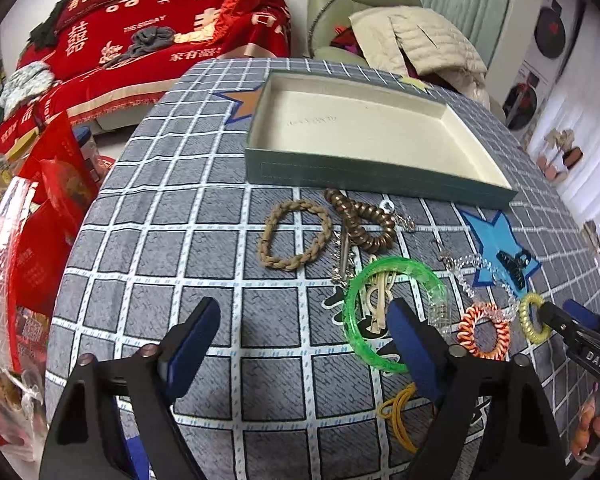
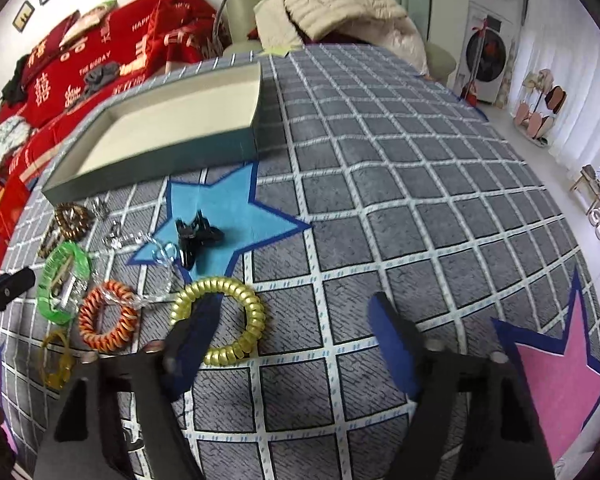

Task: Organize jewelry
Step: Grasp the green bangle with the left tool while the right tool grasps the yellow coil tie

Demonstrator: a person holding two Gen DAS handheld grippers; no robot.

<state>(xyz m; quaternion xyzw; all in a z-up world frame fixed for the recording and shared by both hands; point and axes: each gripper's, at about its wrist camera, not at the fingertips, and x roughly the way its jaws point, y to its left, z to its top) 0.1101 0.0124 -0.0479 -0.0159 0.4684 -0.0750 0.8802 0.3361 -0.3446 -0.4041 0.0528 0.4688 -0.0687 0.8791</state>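
Note:
An empty teal box with a cream inside (image 1: pixel 364 128) (image 2: pixel 172 120) lies on the checked tablecloth. In front of it lie a tan braided band (image 1: pixel 294 240), a bronze spiral tie (image 1: pixel 364 220), a green bangle (image 1: pixel 392 312) (image 2: pixel 62 280), an orange spiral tie (image 1: pixel 485 331) (image 2: pixel 108 316), a yellow spiral tie (image 1: pixel 534 318) (image 2: pixel 220 316), a clear spiral tie (image 1: pixel 480 276) and a black claw clip (image 1: pixel 516 264) (image 2: pixel 196 240). My left gripper (image 1: pixel 304 332) is open, its right finger over the green bangle. My right gripper (image 2: pixel 292 328) is open, its left finger over the yellow tie.
A yellow elastic (image 1: pixel 400 412) lies near the table's front. Red bags (image 1: pixel 48 220) stand off the table's left side. A red-covered sofa (image 1: pixel 148 32) and a chair with a beige jacket (image 1: pixel 420 40) stand behind the table.

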